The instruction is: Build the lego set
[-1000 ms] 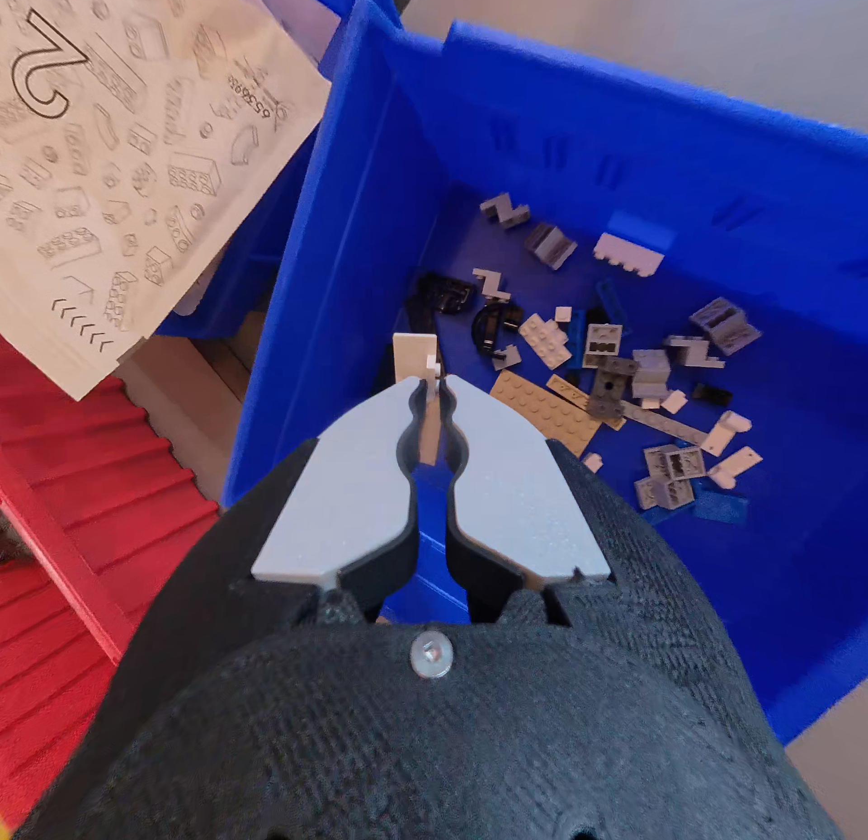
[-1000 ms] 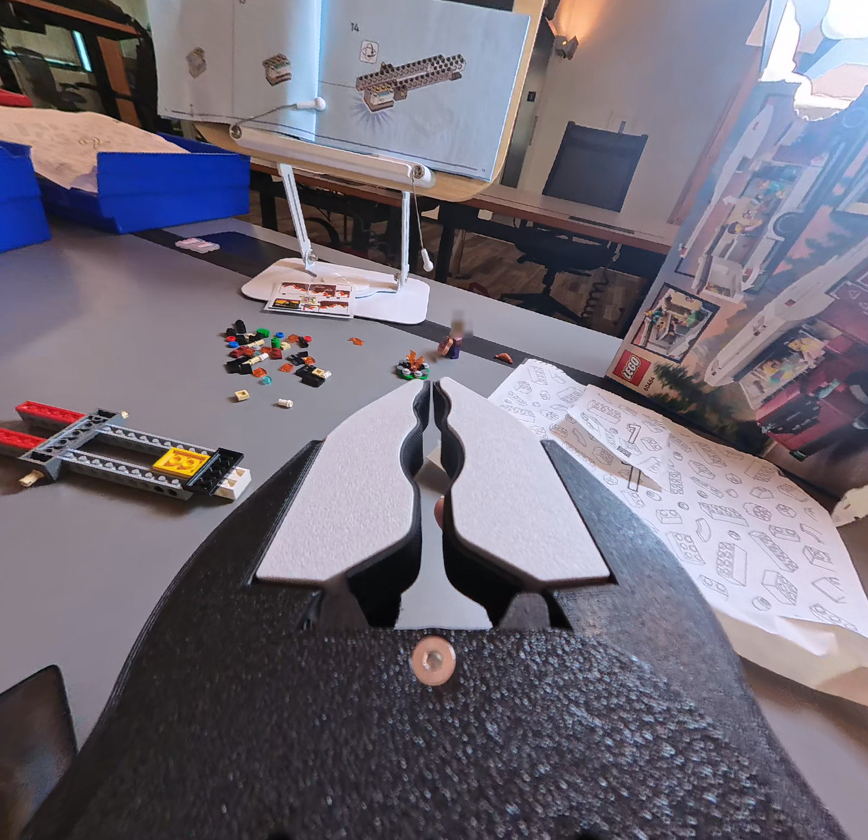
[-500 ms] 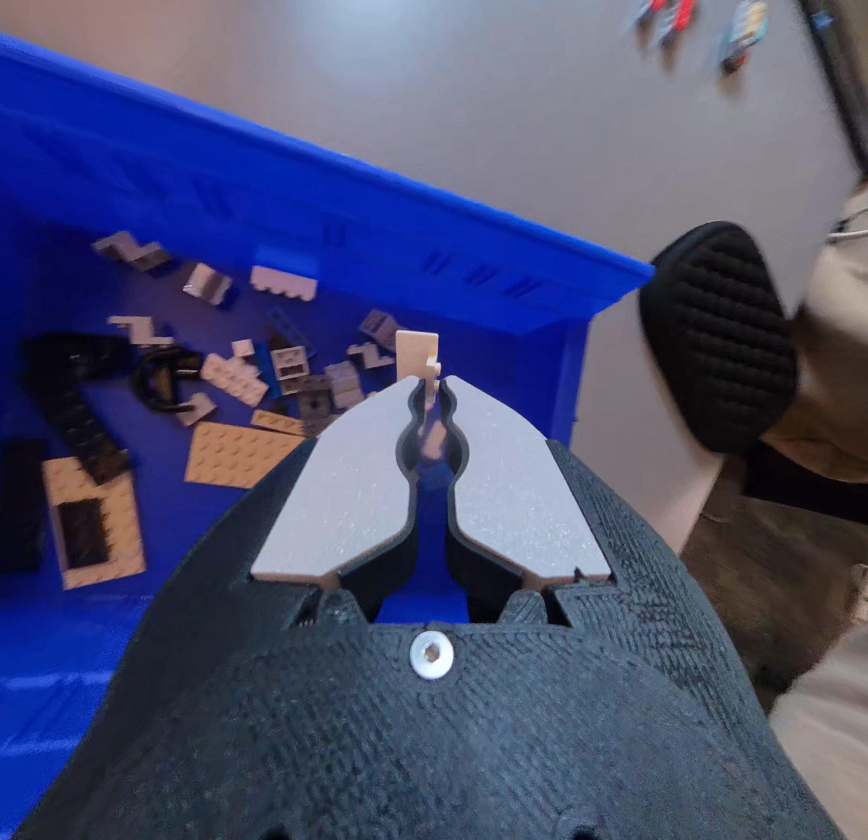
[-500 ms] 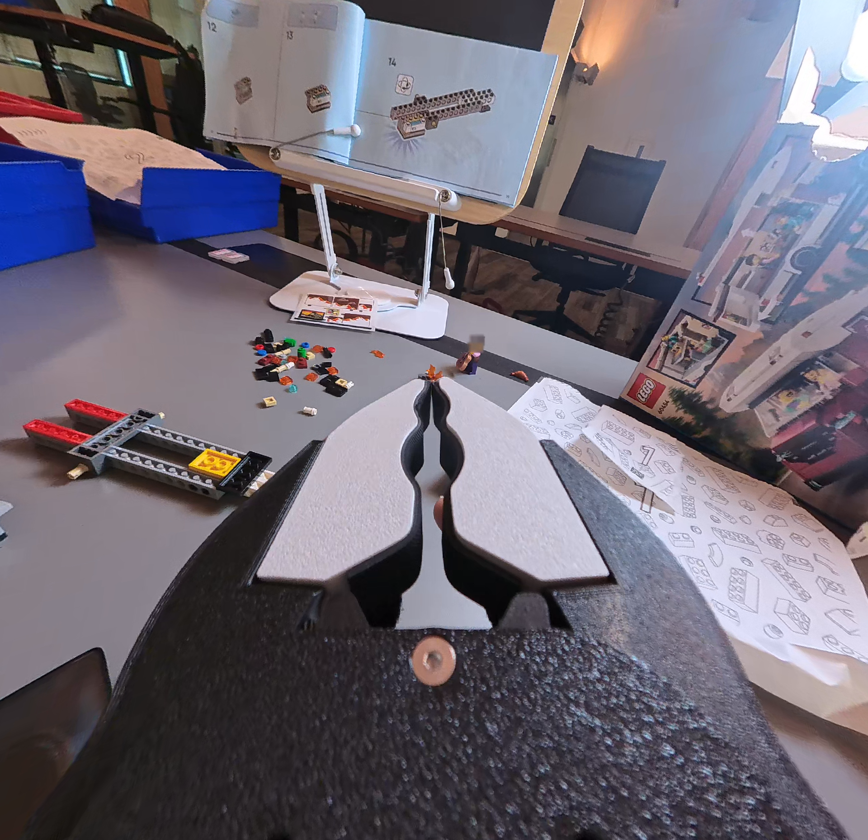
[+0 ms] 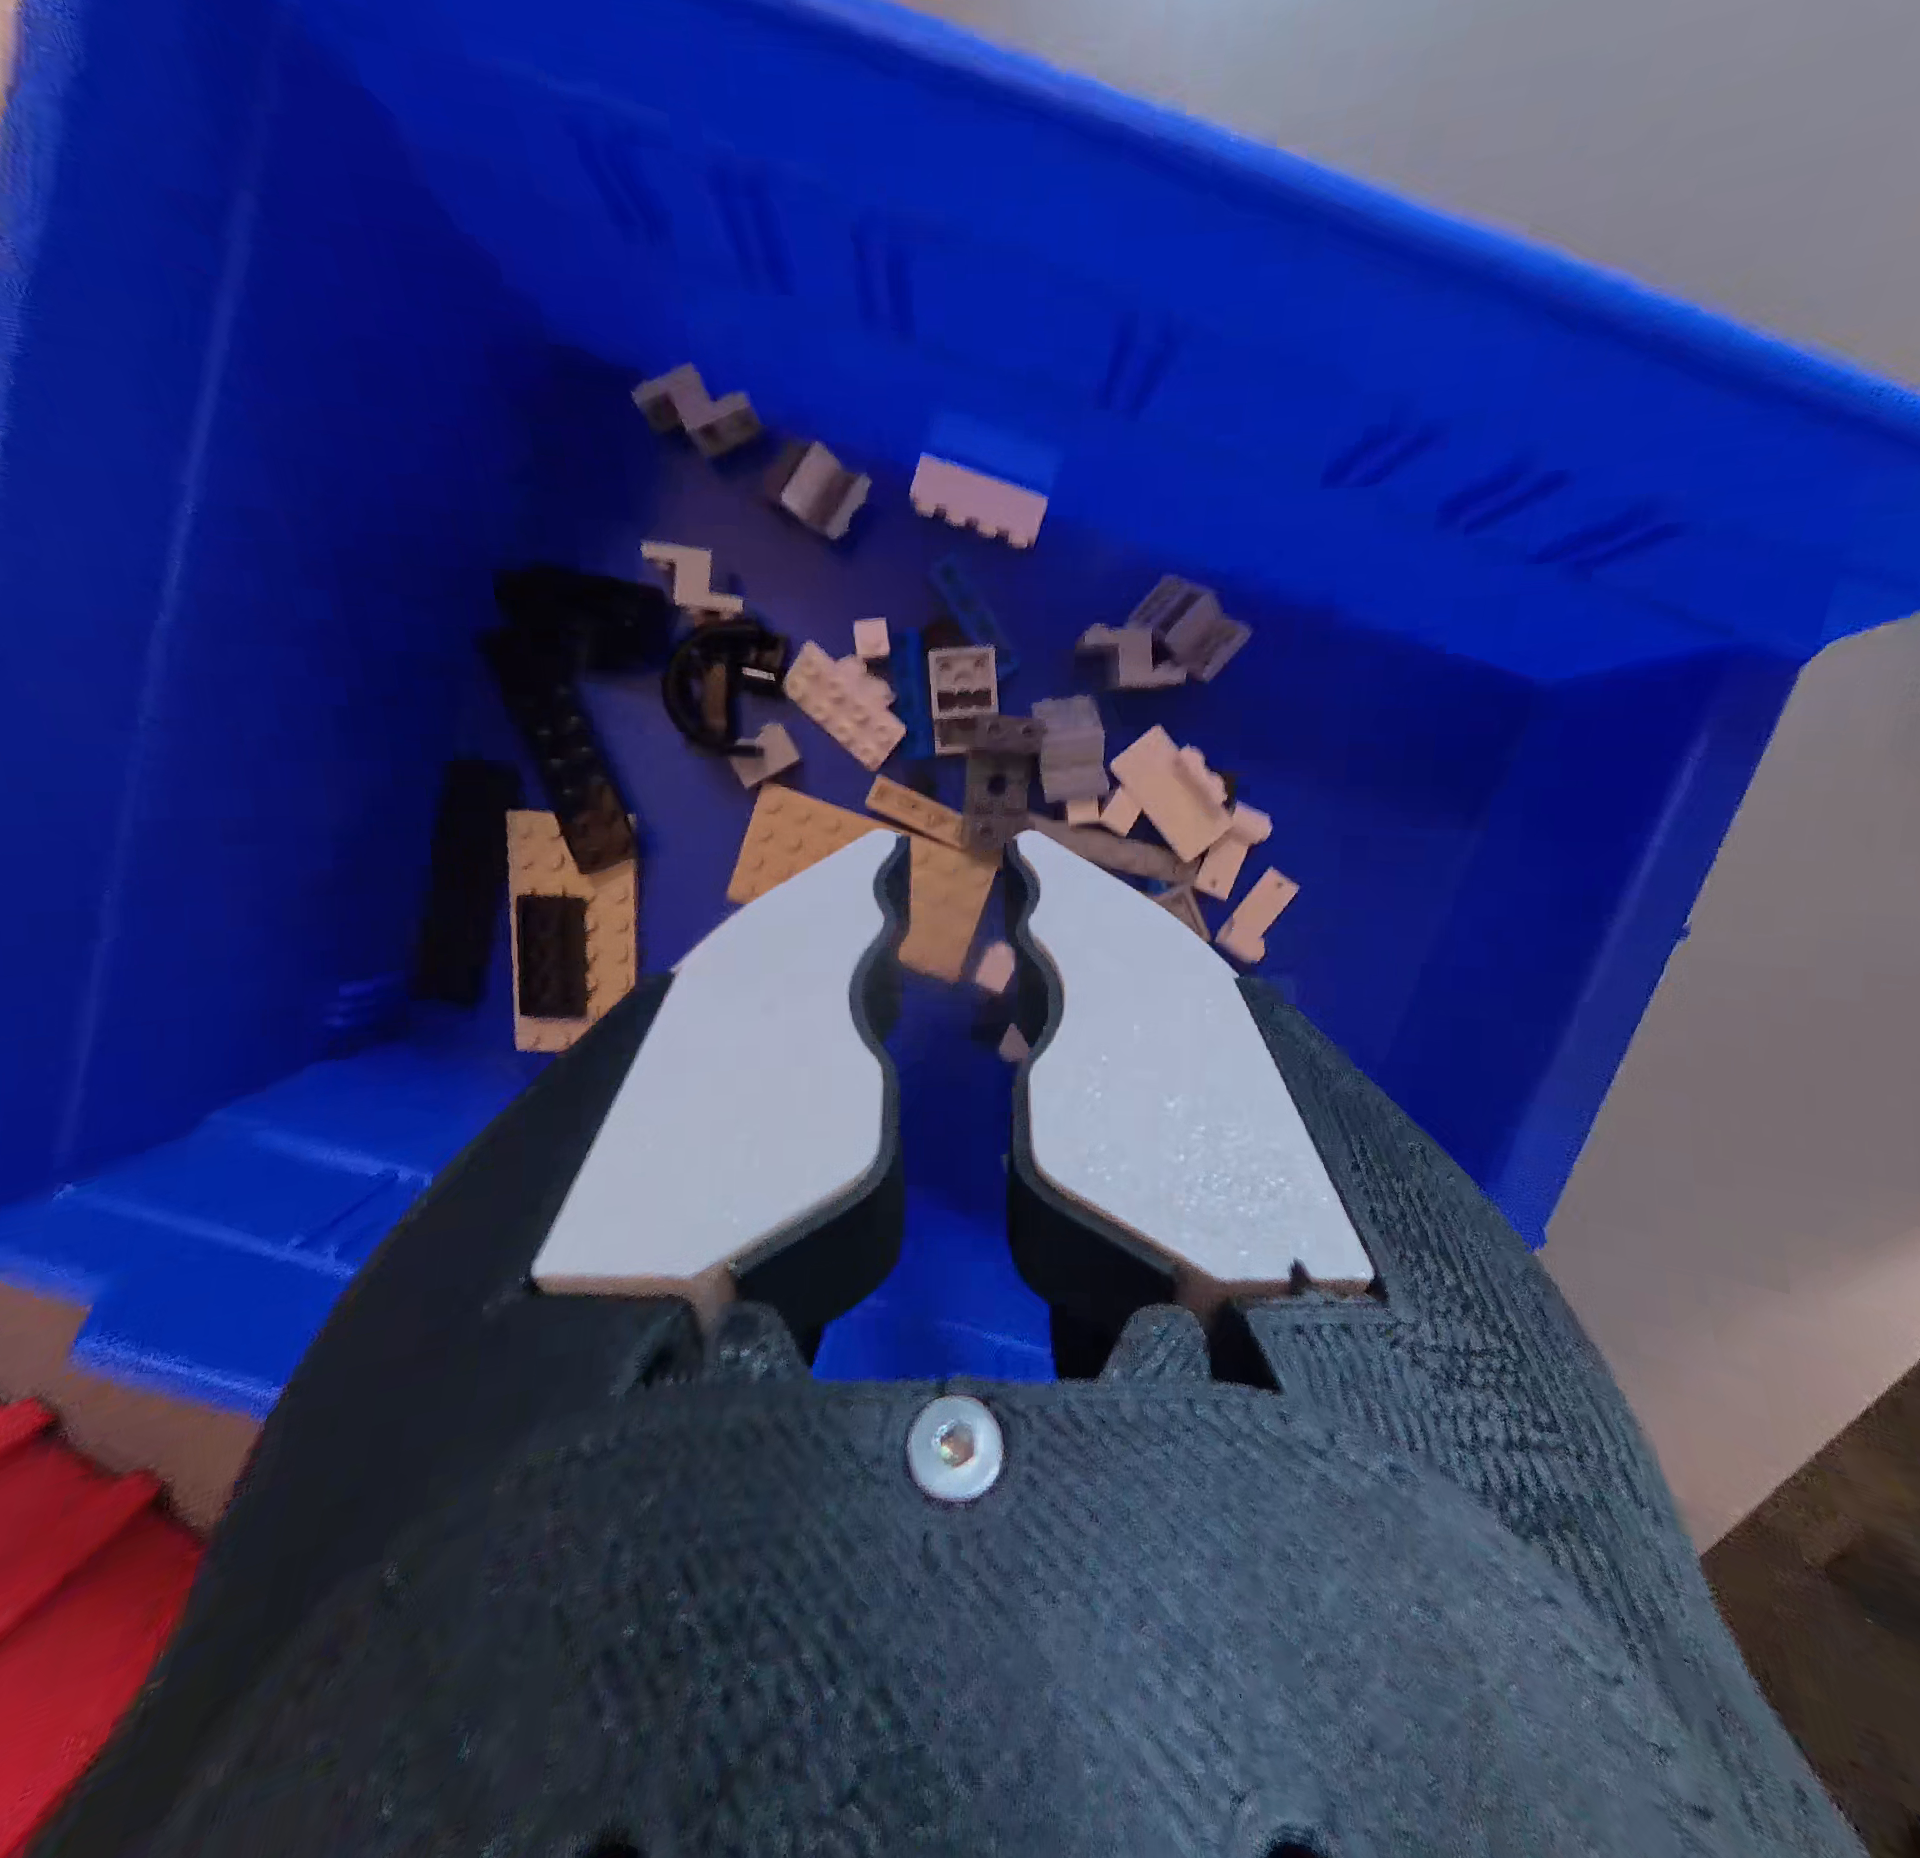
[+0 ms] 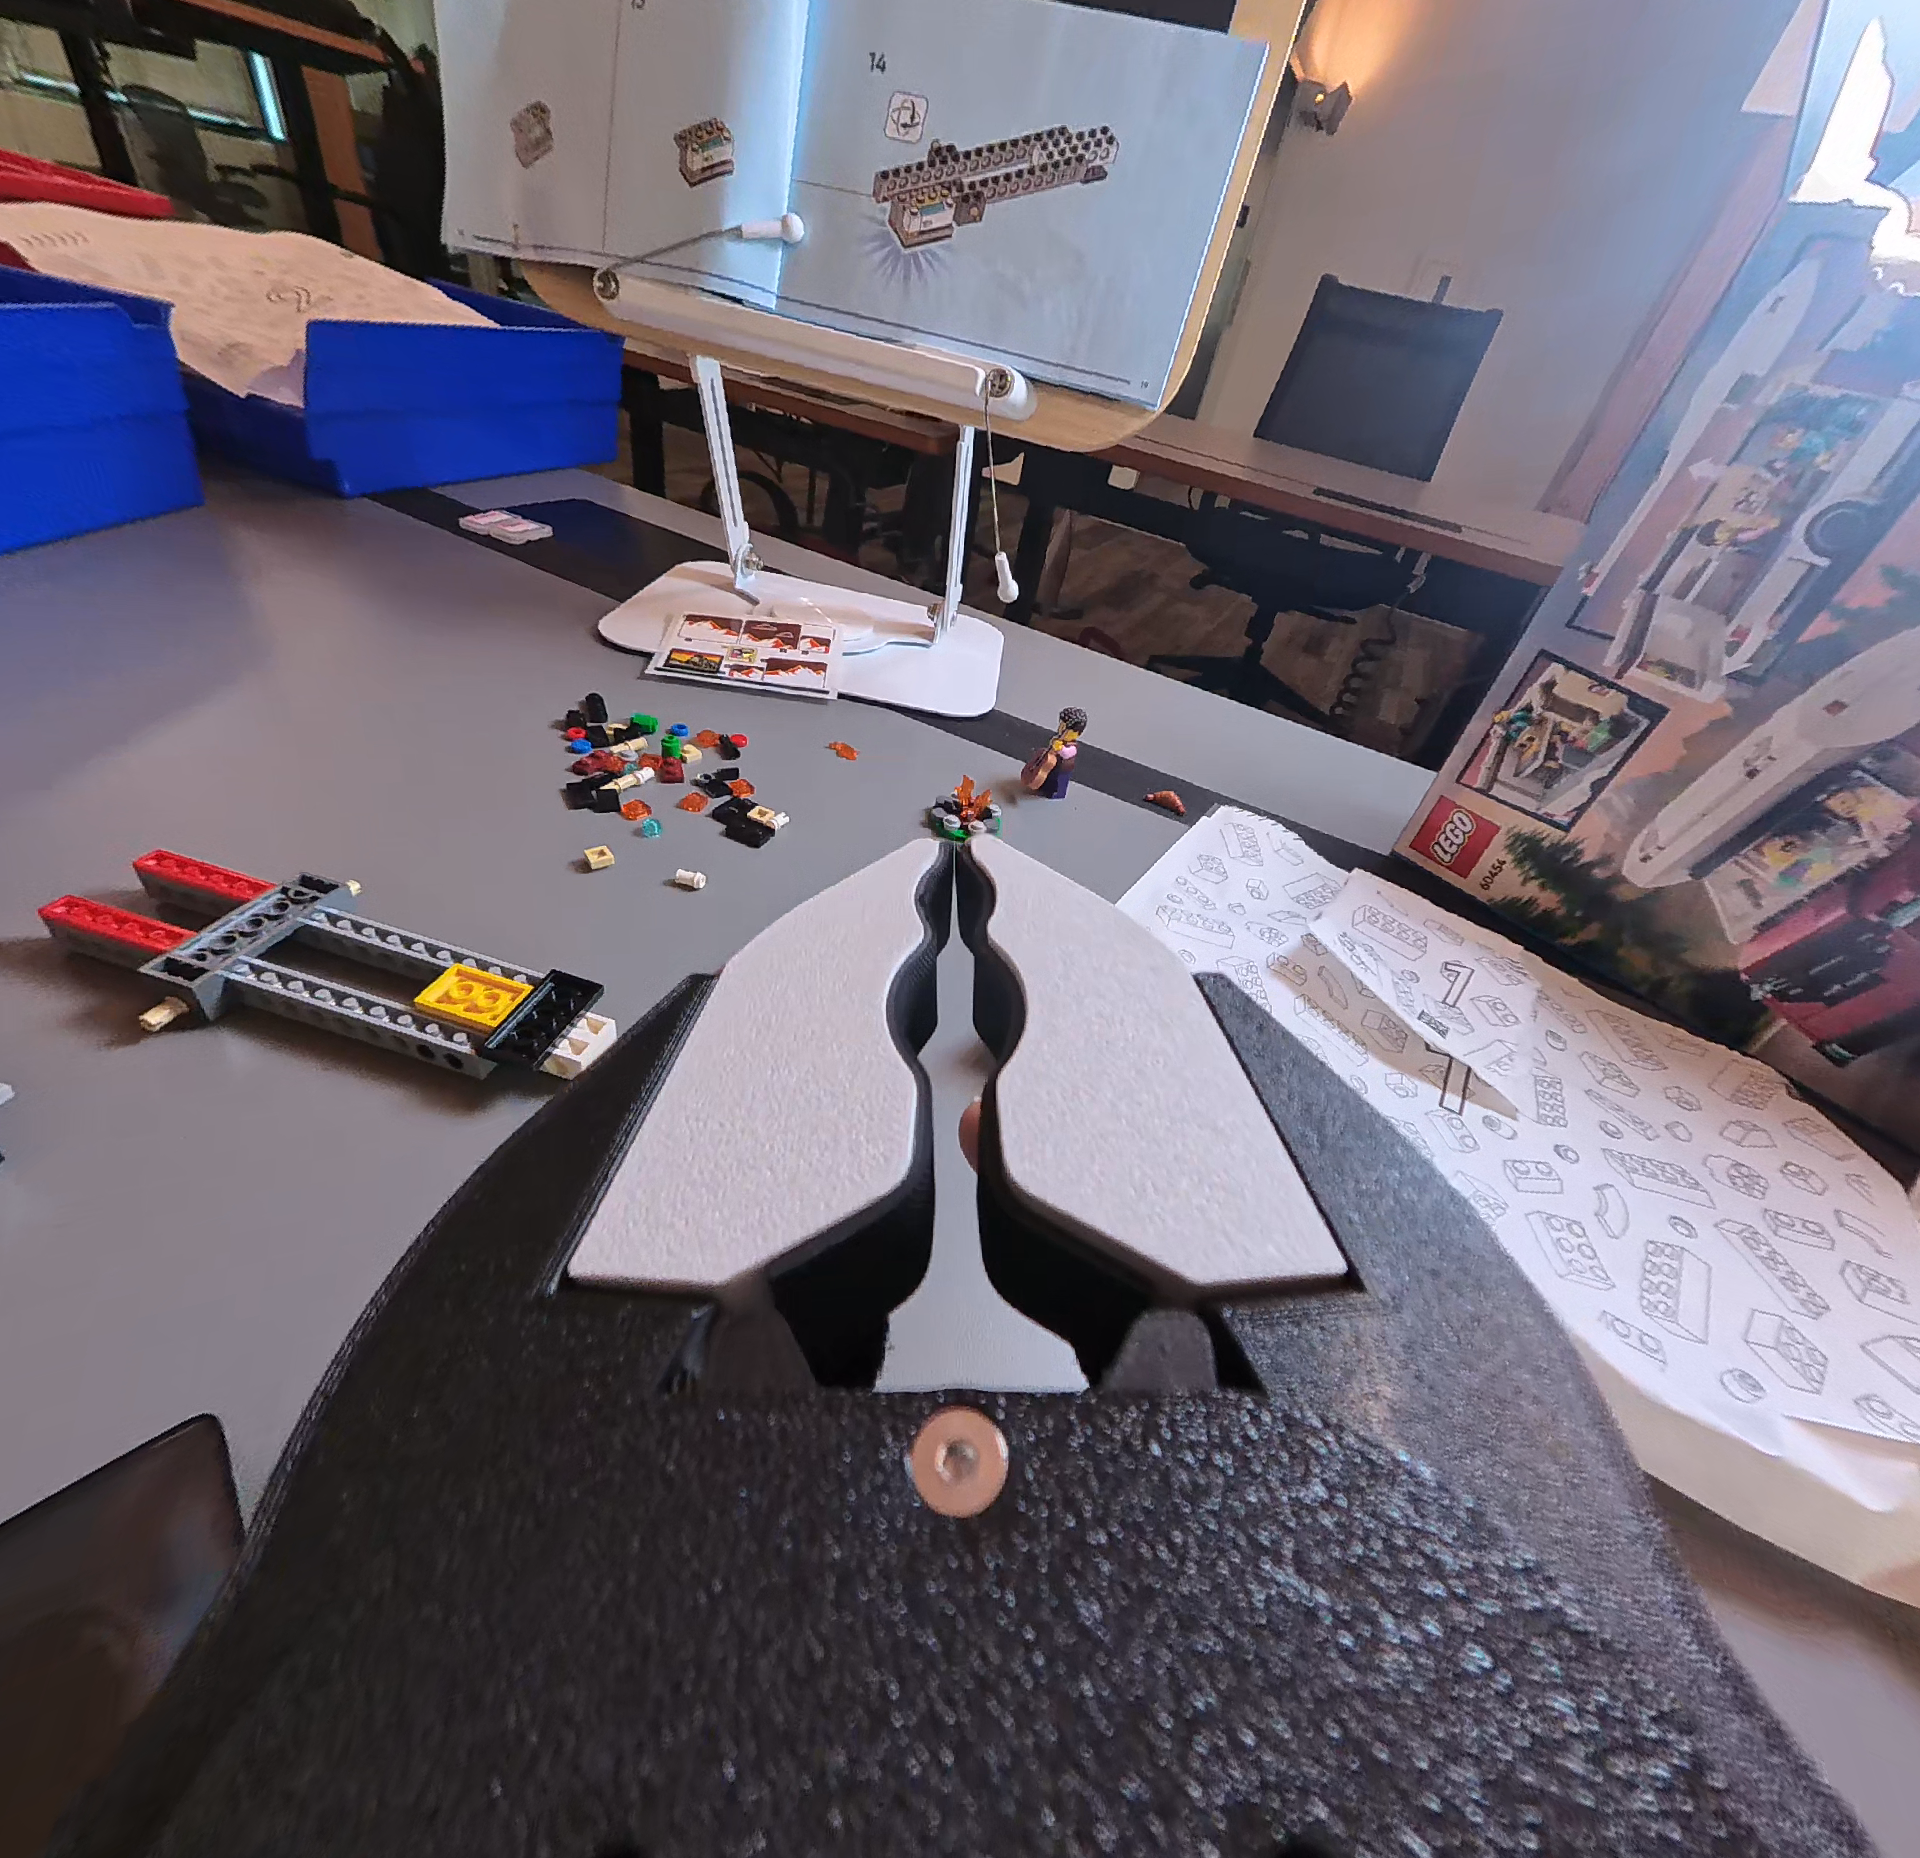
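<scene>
My left gripper (image 5: 956, 852) is open and empty, hovering over a blue bin (image 5: 1143, 281) of loose grey, black and tan Lego pieces. A pale tile piece (image 5: 1164, 785) lies on the heap just beyond the right fingertip, and a tan plate (image 5: 800, 842) lies under the left one. My right gripper (image 6: 954, 852) is shut above the grey table. A small pinkish thing shows low in its gap; I cannot tell what it is. The grey and red chassis build (image 6: 343, 967) with a yellow plate (image 6: 473, 993) lies to its left.
An open instruction booklet (image 6: 883, 146) stands on a white stand at the back. Small coloured pieces (image 6: 665, 769), a campfire build (image 6: 966, 811) and a minifigure (image 6: 1060, 754) lie ahead. Printed paper bags (image 6: 1507, 1081) and the set box (image 6: 1714, 613) are at the right; more blue bins (image 6: 416, 406) at far left. Some 60 cm of space lies between my two pairs of fingers. From the left gripper's tips to the tan plate (image 5: 800, 842) is close to 7 cm.
My left gripper swung away and then back over the bin and opened; the pale tile it held is out of its fingers. My right gripper stayed shut, shifting slightly.
</scene>
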### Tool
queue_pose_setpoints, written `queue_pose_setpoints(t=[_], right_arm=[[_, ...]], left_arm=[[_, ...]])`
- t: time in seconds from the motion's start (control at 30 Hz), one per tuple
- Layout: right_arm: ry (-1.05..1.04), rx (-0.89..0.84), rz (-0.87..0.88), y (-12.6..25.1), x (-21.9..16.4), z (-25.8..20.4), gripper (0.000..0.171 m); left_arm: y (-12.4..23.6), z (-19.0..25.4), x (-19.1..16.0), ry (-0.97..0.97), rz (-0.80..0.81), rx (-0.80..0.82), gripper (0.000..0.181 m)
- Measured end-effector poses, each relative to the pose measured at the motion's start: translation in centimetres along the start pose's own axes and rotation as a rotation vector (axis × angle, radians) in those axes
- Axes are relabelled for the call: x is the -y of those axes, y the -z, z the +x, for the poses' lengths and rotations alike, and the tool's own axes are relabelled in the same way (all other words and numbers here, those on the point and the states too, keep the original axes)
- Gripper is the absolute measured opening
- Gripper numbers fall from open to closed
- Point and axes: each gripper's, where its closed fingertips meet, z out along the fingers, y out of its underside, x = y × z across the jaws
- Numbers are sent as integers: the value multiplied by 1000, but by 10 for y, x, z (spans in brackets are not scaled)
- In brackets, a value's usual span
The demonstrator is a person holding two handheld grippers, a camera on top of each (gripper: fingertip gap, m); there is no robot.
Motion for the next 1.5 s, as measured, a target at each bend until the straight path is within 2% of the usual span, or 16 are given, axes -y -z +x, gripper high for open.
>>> queue_pose_setpoints(t=[0.2, 0.37, 0.47, 0.5, 0.53, 0.73, 0.93, 1.1, 1.23, 1.3, 1.37, 1.43, 1.5], right_arm=[[1, -2, -14, -2, -4, 0, 0], [1, -8, -25, -3, -7, 1, 0], [4, -8, -33, -5, -9, 0, 0], [5, -9, -35, -5, -10, 0, 0], [6, -9, -37, -6, -10, 0, 0], [4, -13, -37, -6, -10, 0, 0], [6, -34, -10, -2, -4, 4, 1], [-15, -42, 36, 2, 5, 8, 6], [-8, -41, 54, 4, 10, 6, 7], [-4, -40, 55, 5, 11, 6, 7], [-2, -40, 55, 5, 11, 5, 7], [-1, -40, 55, 4, 11, 5, 7], [-2, -40, 55, 4, 11, 5, 7]], left_arm=[[-20, 47, -30, -88, -219, -153, 22], [-38, 59, -48, -192, -340, -97, 38], [-45, 57, -49, -212, -338, -77, 38], [-45, 49, -46, -227, -326, -25, 24], [-43, 40, -44, -247, -318, 34, 21], [-32, 22, -40, -235, -277, 122, 26], [-35, 48, -39, -235, -245, 39, 28], [-40, 71, -51, -235, -316, -46, 29], [-43, 71, -53, -233, -328, -38, 26], [-44, 66, -53, -249, -331, -6, 11], [-43, 58, -52, -264, -331, 51, 11], [-37, 41, -45, -262, -310, 171, 9], [-21, 8, -31, -200, -255, 396, 14]])
